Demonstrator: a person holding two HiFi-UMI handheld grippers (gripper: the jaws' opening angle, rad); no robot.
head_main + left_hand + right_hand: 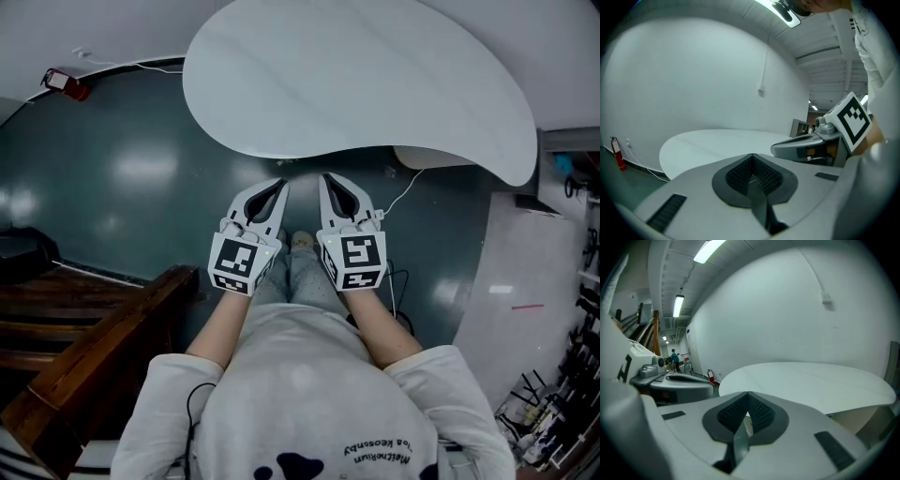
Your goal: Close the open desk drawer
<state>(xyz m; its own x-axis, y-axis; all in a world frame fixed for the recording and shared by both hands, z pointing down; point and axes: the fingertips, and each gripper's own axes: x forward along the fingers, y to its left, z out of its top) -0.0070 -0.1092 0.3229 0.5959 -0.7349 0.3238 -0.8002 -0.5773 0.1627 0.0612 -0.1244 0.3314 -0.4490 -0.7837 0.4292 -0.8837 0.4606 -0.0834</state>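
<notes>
1. Shirt [309, 394]: pale, printed, at the bottom of the head view; both bare forearms reach forward from it.
2. Left gripper [277, 187]: held in front of the body, marker cube [244, 263] facing up. Tongs pressed together, nothing between them; its own view [752, 168] shows the ribbed pads meeting.
3. Right gripper [328, 178]: just beside the left one and parallel to it, not touching. Tongs likewise pressed together and empty [747, 408].
4. Feet [301, 241]: visible between the two grippers, on the floor [141, 178], which is dark green and glossy.
5. Wooden furniture [103, 347]: dark brown, at the person's left, well apart from both grippers.
6. White cable [403, 194]: runs along the floor near the right gripper.
7. Table [375, 75]: white, rounded top, ahead of both grippers and lower than them.
8. Fire extinguisher [66, 84]: red, at the foot of the far wall [693, 75].
9. Drawer: cannot be made out in any view; position cannot be told.
</notes>
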